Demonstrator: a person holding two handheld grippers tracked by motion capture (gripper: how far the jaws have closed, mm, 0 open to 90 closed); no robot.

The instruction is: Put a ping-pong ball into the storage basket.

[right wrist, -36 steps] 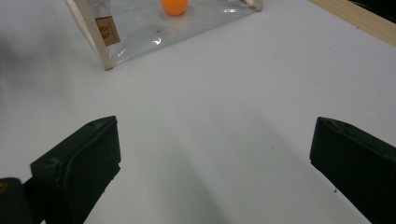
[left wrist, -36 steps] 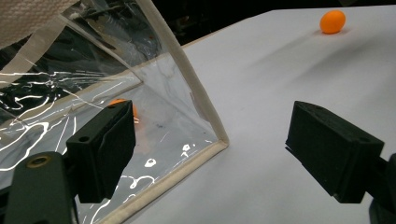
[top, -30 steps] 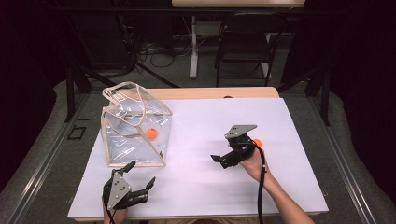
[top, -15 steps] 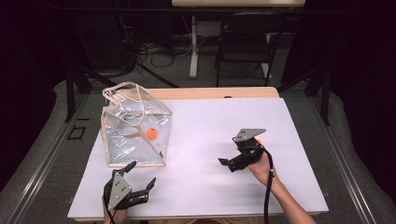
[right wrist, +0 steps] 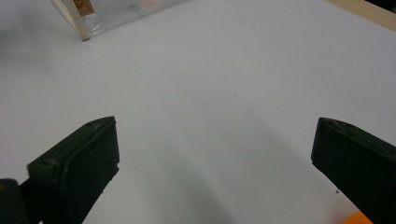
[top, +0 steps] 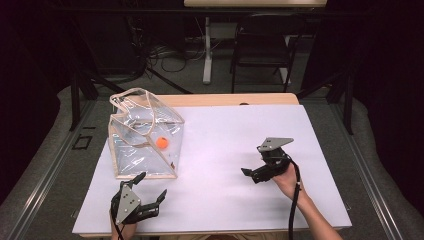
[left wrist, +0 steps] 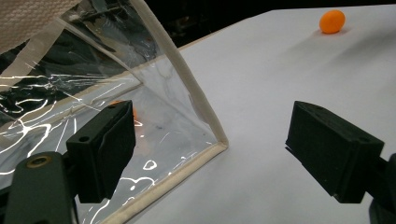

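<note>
Right claw (top: 248, 174) had backed toward the desk's (top: 225, 135) near edge, jaws spread and empty, loose orange ball (right wrist: 357, 218) just beside its right jaw. Left claw (top: 151, 189) stayed put, spread, by the clear bag (top: 131, 145) holding one ball (top: 162, 142). Likely lining up a pick.

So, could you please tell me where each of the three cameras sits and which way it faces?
High view: above the person's side, looking forward and down on the table; both forearms and hands enter from below.
Left gripper view: rides the left gripper, facing the clear bag; open jaws show.
Right gripper view: rides the right gripper, facing the white surface; open jaws show.
Shared: all three show the bag.
</note>
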